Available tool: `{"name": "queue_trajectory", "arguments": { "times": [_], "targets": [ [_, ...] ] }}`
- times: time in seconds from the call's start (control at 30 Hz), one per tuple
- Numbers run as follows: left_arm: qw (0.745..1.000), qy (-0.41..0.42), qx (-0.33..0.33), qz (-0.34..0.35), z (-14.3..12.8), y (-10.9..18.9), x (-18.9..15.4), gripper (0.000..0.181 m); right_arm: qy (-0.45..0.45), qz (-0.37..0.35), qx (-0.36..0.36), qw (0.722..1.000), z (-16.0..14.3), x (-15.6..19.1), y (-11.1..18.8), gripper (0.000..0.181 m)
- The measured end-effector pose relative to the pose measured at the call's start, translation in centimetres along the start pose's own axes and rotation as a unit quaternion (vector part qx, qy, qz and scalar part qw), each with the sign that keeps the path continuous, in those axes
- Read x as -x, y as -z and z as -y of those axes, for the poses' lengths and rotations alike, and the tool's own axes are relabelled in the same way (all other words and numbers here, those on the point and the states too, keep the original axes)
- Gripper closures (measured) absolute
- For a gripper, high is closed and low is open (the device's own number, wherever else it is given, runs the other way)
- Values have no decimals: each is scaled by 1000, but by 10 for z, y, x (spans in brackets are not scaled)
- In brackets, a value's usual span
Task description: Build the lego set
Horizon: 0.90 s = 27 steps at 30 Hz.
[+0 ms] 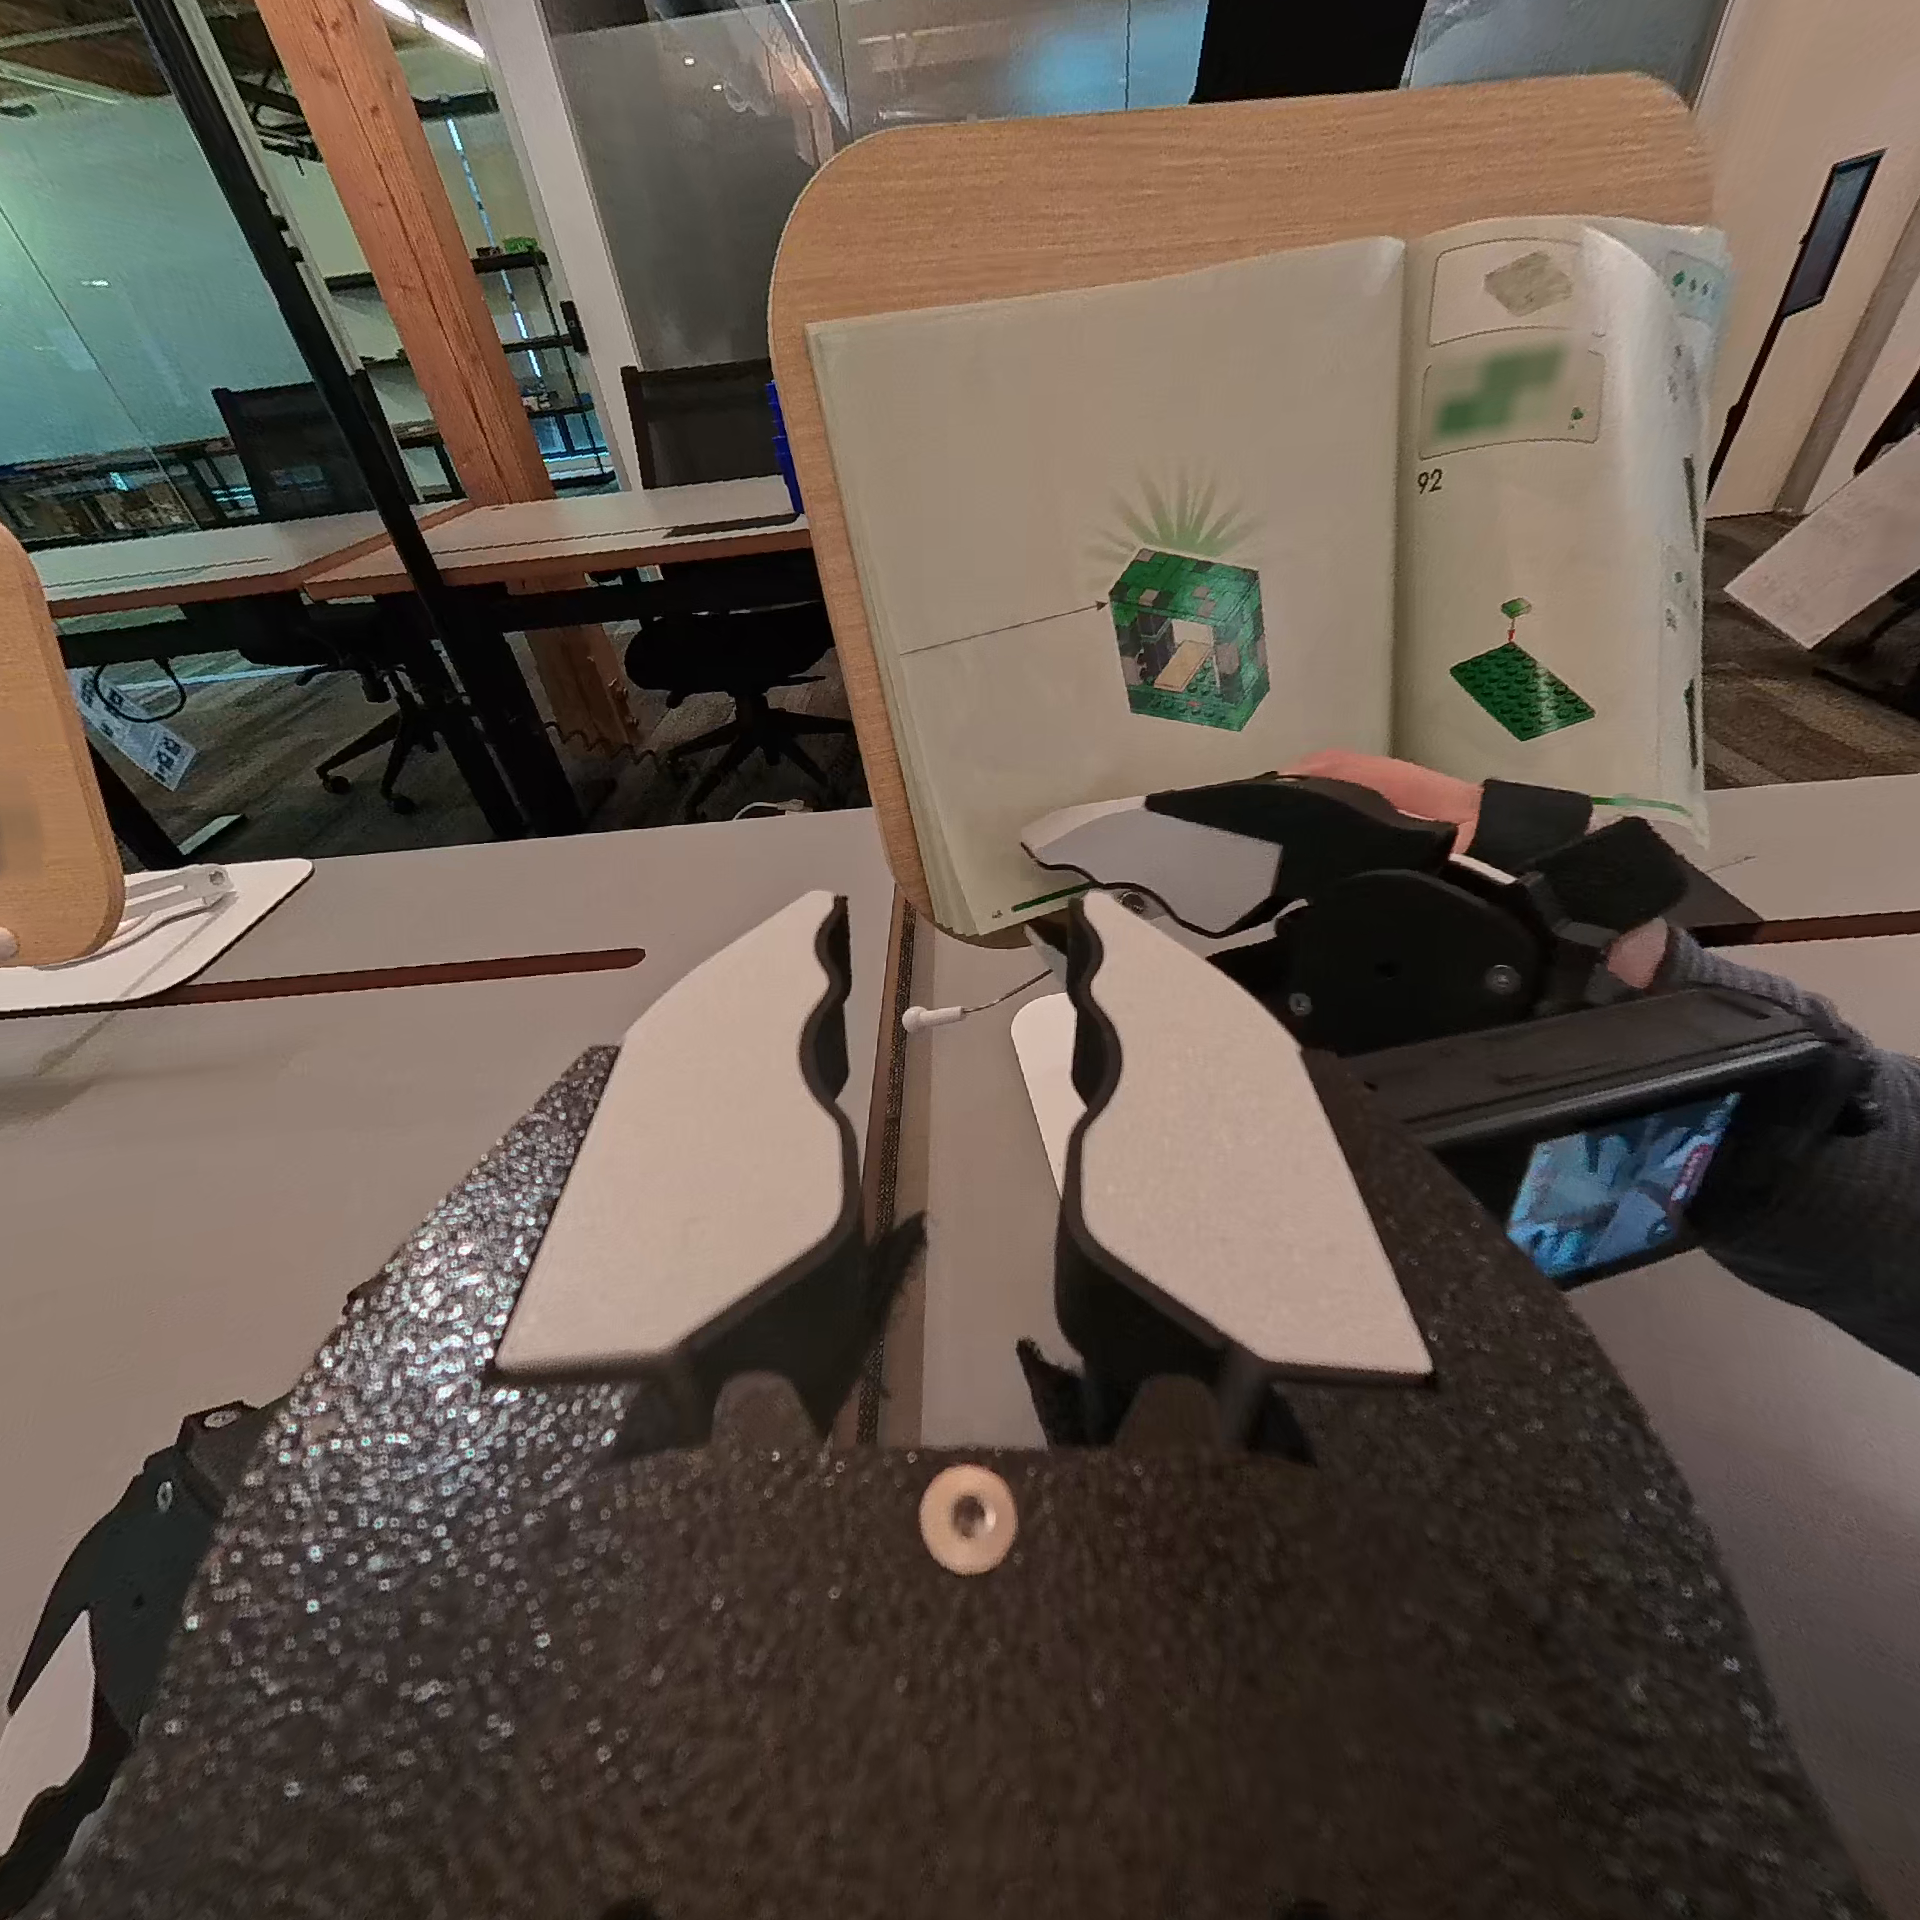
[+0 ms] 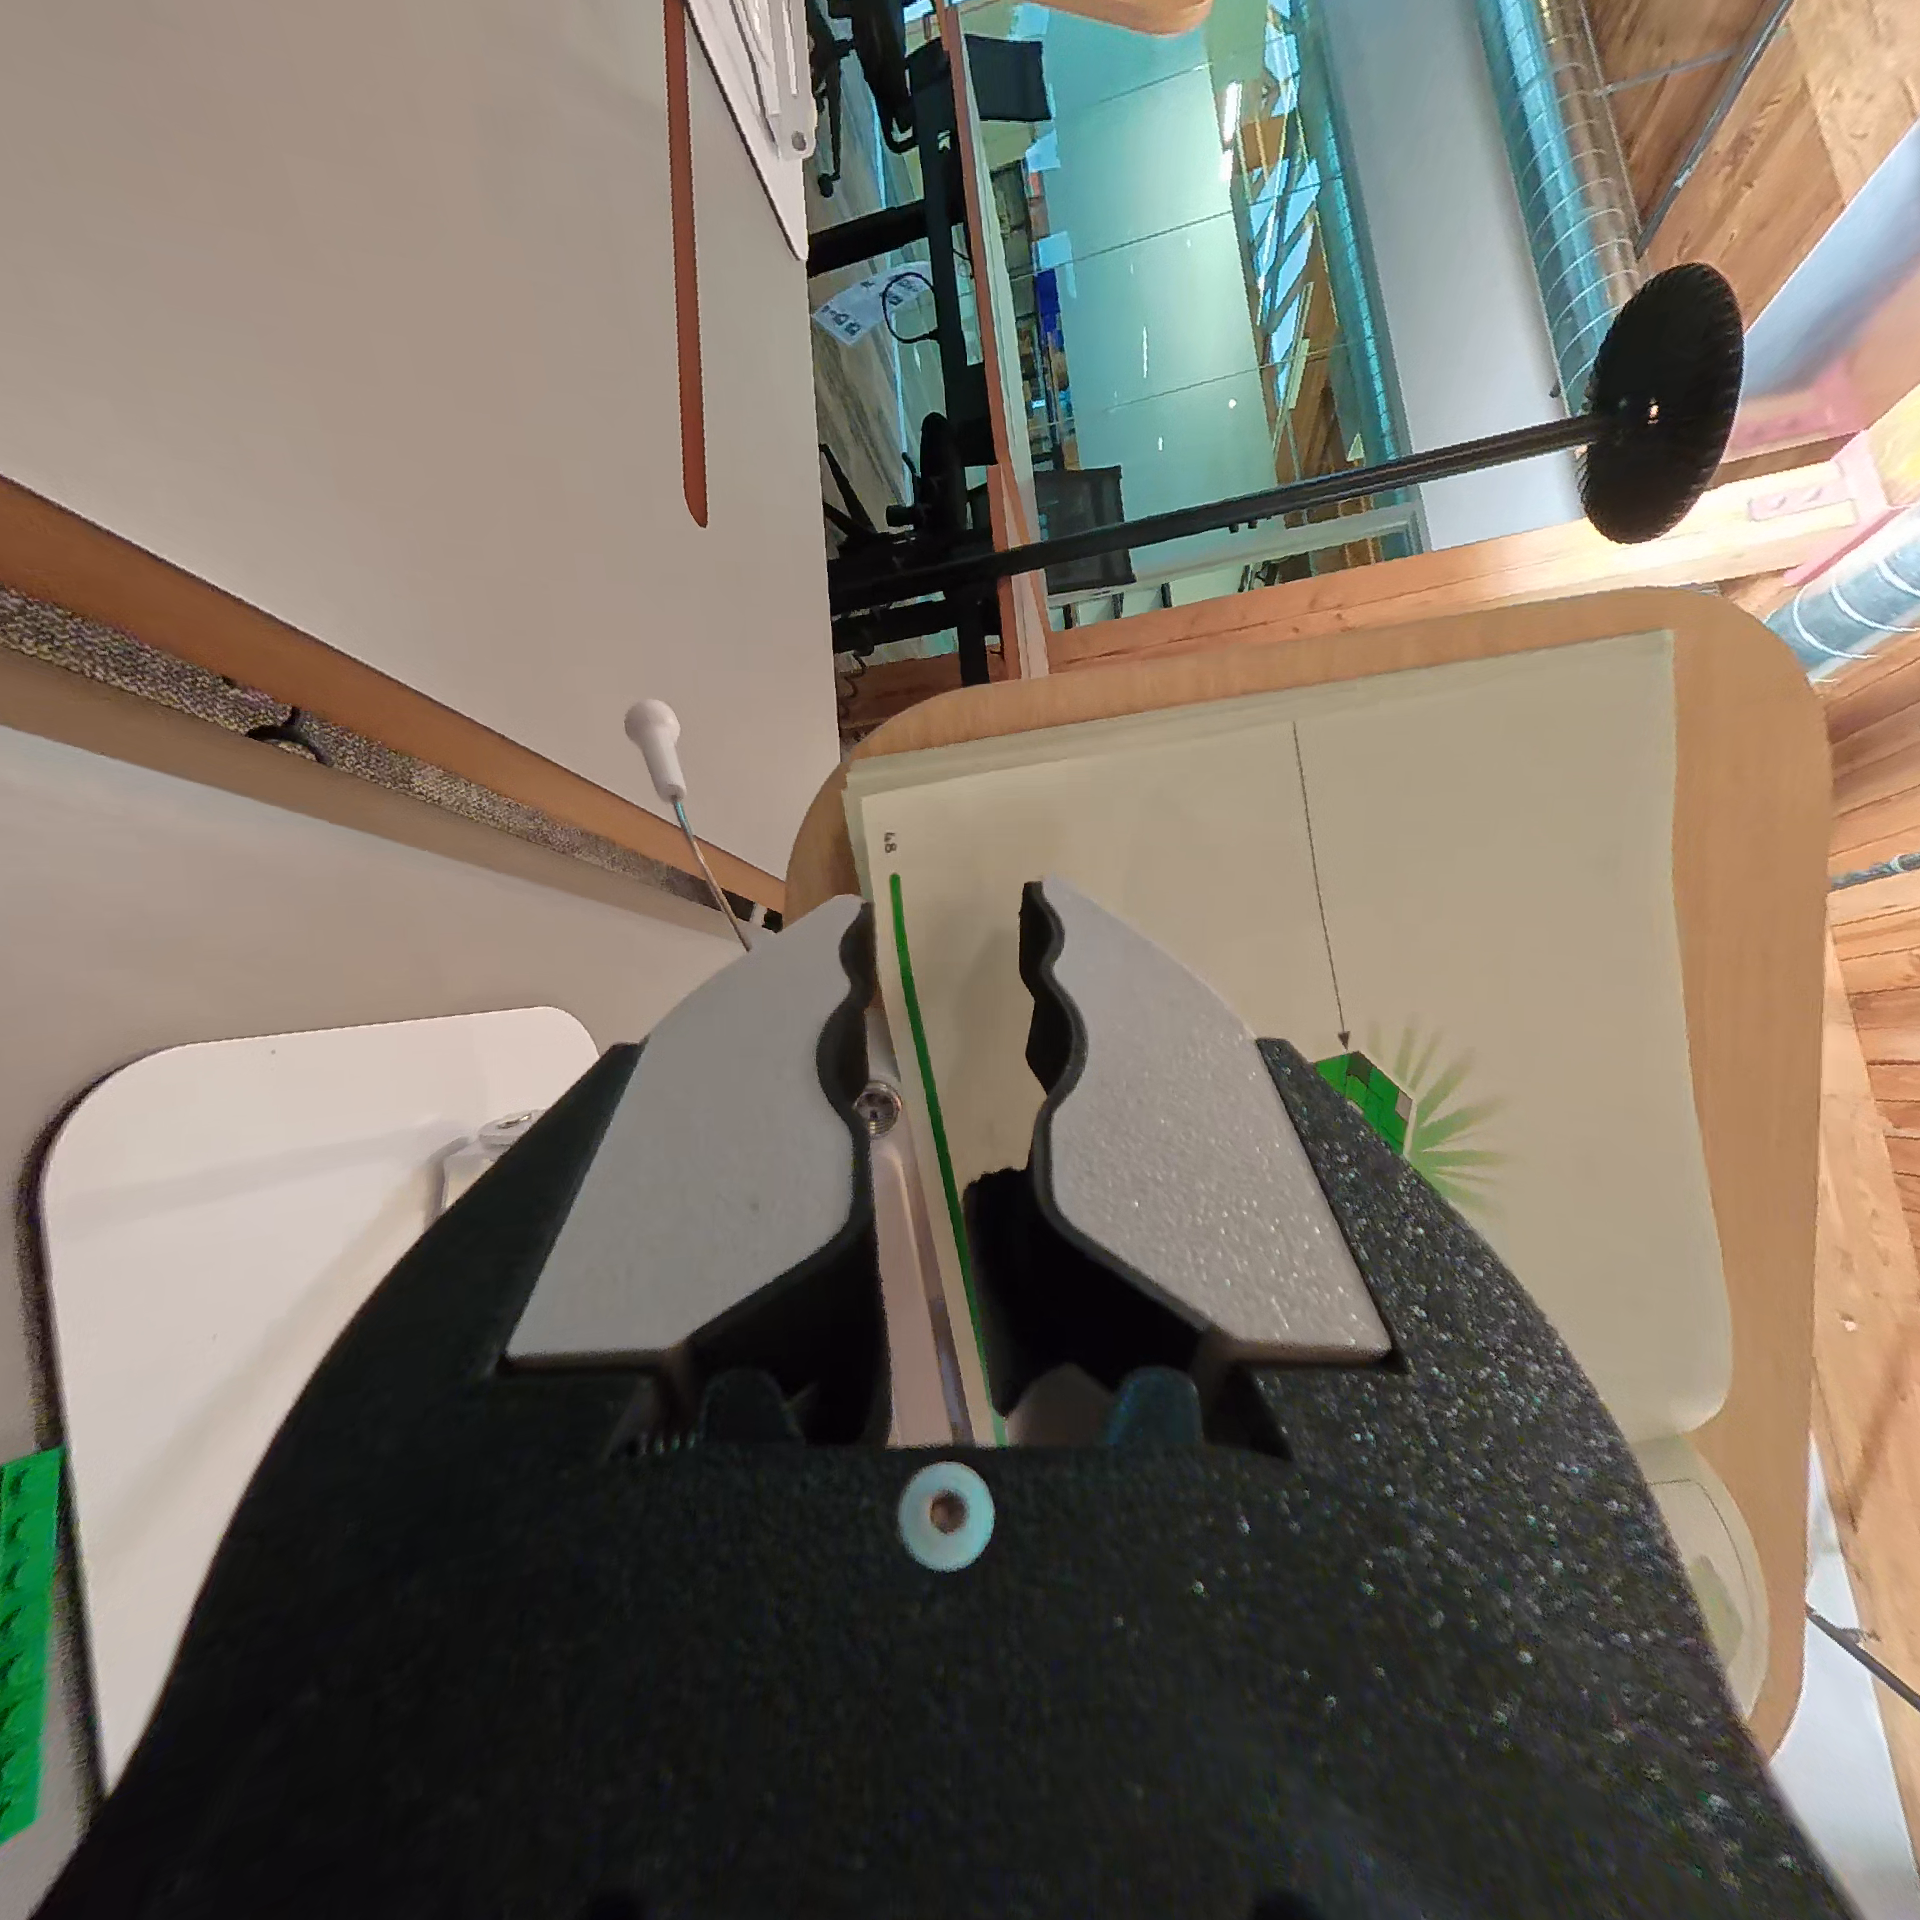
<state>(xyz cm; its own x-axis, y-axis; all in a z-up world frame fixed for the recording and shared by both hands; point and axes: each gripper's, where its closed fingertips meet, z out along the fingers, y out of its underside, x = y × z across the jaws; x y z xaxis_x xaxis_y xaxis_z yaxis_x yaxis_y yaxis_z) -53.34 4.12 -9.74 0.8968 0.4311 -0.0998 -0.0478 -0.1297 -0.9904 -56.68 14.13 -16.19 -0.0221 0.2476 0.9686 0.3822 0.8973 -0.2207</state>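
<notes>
Left wrist view puts the instruction booklet (image 1: 1195, 540) upper right of centre, open and propped on a wooden stand (image 1: 1143, 177), with my right gripper (image 1: 1060, 883) at its lower edge. My left gripper (image 1: 956, 1039) hangs empty over the grey table (image 1: 312, 1143), jaws apart. Right wrist view (rolled sideways) shows my right jaws apart around the booklet's bottom edge, and a green lego plate (image 2: 21, 1631) at the lower left.

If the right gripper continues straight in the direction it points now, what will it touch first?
Most likely the instruction booklet propped on the wooden stand. The right gripper has its jaws open around the bottom edge of the left page. Depth is unclear, so it may already be touching the paper.
</notes>
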Motion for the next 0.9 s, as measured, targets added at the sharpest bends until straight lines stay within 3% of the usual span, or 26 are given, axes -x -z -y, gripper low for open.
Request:
{"name": "queue_trajectory", "arguments": {
  "times": [0.17,0.4,0.67,0.9],
  "targets": [
    [1000,0,3,-2,-1,0,0,141,-16,-11,-8,1000,1,-5,9,159],
    [1000,-1,4,-3,-1,0,-1,141,-43,-40,-27,998,1,-15,24,181],
    [1000,0,5,-6,-1,-1,-1,141,-116,-67,-46,990,-10,-24,45,181],
    [1000,-2,7,-25,-1,-5,-12,142,-211,-126,-93,965,-23,-45,87,181]
  ]
}}
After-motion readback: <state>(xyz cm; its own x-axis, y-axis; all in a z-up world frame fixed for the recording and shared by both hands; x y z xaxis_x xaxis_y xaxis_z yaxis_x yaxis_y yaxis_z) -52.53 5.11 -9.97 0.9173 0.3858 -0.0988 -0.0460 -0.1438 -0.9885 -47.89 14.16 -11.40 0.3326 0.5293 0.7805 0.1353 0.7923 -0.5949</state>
